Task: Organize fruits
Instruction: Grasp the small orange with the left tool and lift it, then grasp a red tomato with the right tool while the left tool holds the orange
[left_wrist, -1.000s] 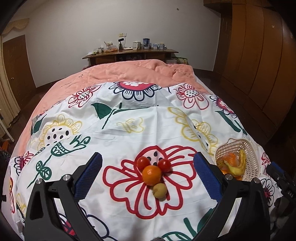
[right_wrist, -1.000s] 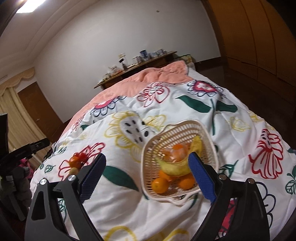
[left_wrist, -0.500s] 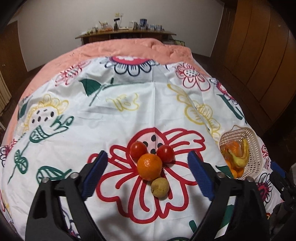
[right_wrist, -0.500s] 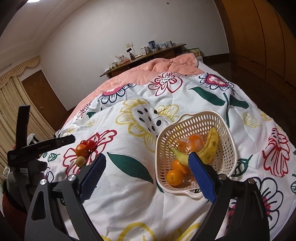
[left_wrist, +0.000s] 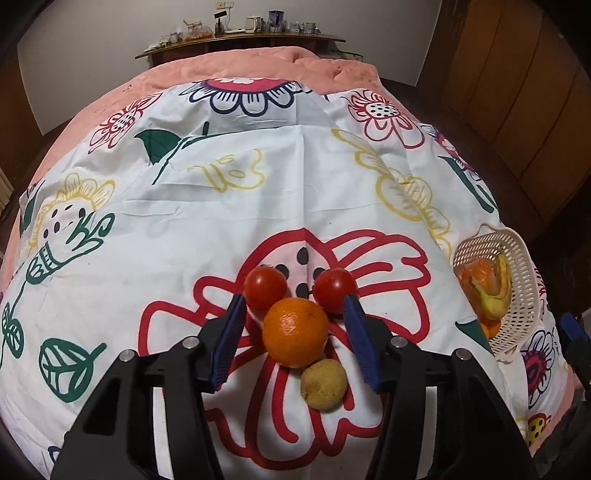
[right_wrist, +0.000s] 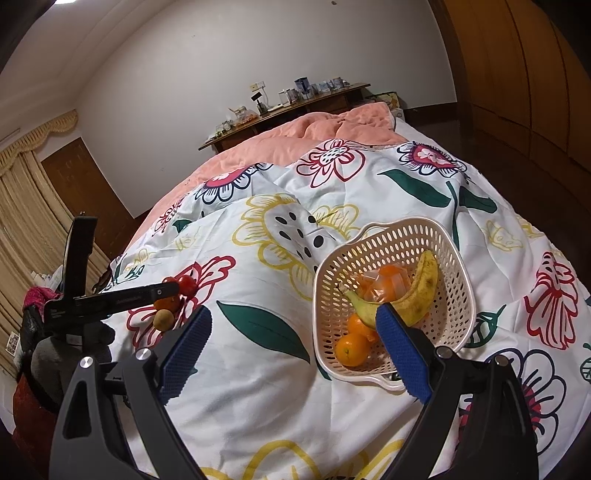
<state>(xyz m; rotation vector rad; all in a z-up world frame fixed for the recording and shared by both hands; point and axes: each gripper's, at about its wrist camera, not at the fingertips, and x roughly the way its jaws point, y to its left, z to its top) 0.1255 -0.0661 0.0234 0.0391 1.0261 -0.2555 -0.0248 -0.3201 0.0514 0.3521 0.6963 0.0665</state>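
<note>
The round orange fruit (left_wrist: 295, 332) sits between the closing, not yet touching left gripper's (left_wrist: 295, 314) blue pads, nearer than the wide-spread right gripper (right_wrist: 291, 347)

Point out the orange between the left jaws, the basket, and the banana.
orange (left_wrist: 295, 332), left wrist view, middle of its peel.
basket (right_wrist: 458, 291), right wrist view, right side wall.
banana (right_wrist: 421, 288), right wrist view, middle of its curved body.
</note>
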